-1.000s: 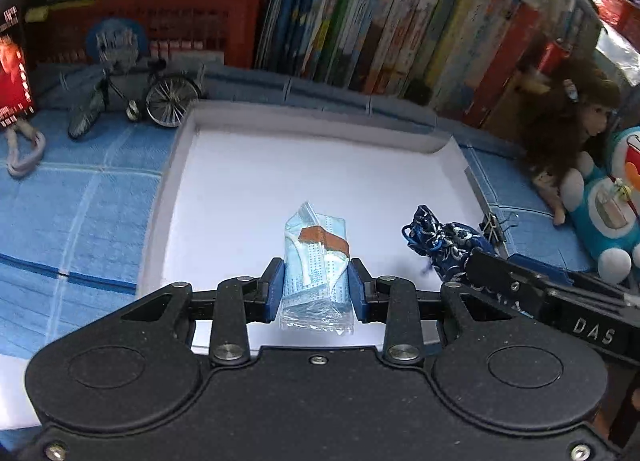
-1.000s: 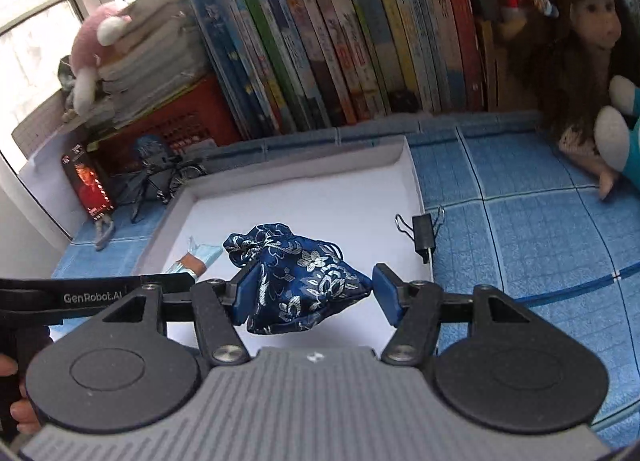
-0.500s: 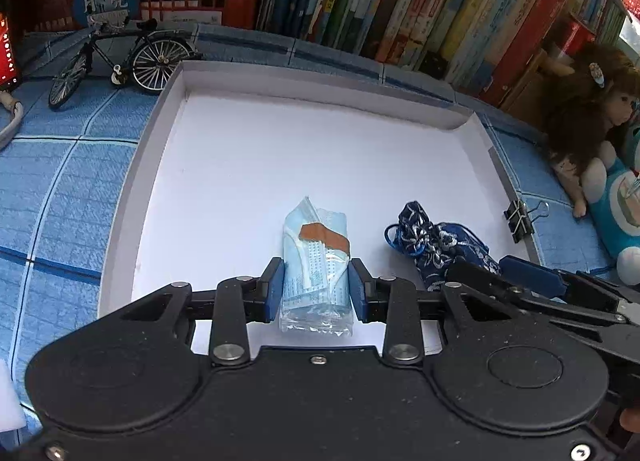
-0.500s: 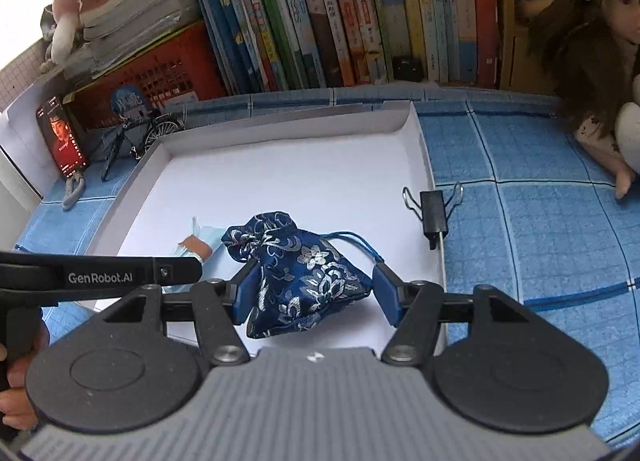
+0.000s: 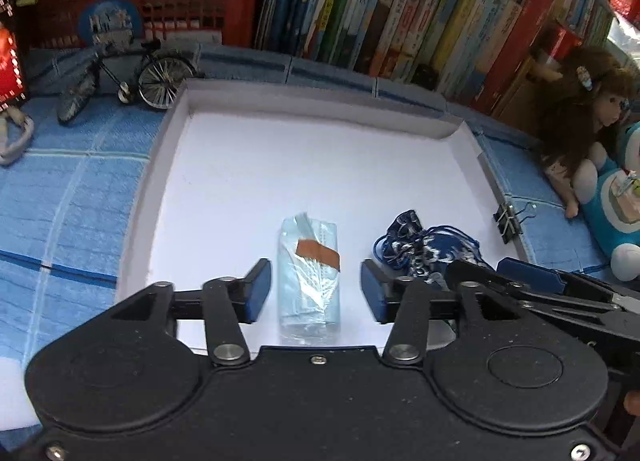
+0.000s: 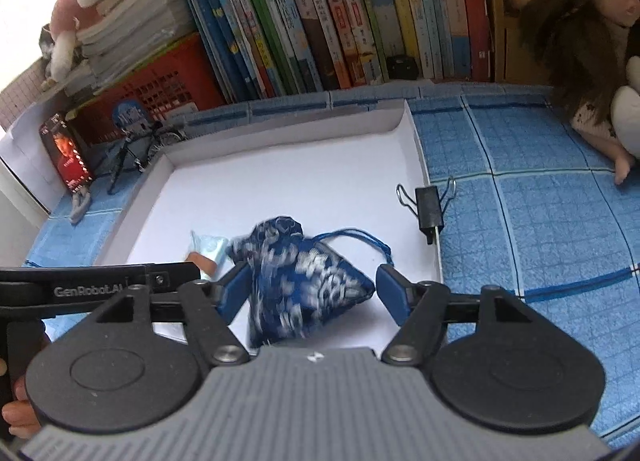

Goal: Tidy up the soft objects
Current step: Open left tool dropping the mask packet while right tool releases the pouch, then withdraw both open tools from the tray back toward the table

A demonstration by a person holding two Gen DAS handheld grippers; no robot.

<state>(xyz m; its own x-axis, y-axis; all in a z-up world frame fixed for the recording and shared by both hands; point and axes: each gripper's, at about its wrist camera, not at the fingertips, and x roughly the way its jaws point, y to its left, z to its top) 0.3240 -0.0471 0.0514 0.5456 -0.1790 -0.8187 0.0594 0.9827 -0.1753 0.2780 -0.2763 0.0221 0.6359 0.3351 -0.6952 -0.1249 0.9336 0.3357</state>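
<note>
A clear-wrapped pack of light blue masks (image 5: 310, 281) lies flat on the floor of the white tray (image 5: 280, 157). It sits between the fingers of my left gripper (image 5: 316, 293), whose jaws are opening, both pads clear of it. To its right rests a dark blue patterned drawstring pouch (image 5: 424, 245). In the right wrist view the pouch (image 6: 304, 285) is blurred and sits on the tray (image 6: 288, 165) between the fingers of my right gripper (image 6: 310, 295). Those jaws are also opening, and the right pad stands off the cloth. The mask pack (image 6: 208, 249) peeks out behind the pouch.
A black binder clip (image 6: 430, 209) is clamped on the tray's right rim. A model bicycle (image 5: 132, 73) stands by the tray's far left corner. A long-haired doll (image 5: 580, 113) and a blue plush toy (image 5: 616, 201) sit to the right. Books (image 5: 400, 21) and a red basket (image 5: 140, 5) line the back.
Both grippers have spread their jaws: the left one has let go of the mask pack and the right one of the pouch. Both things now rest on the tray floor.
</note>
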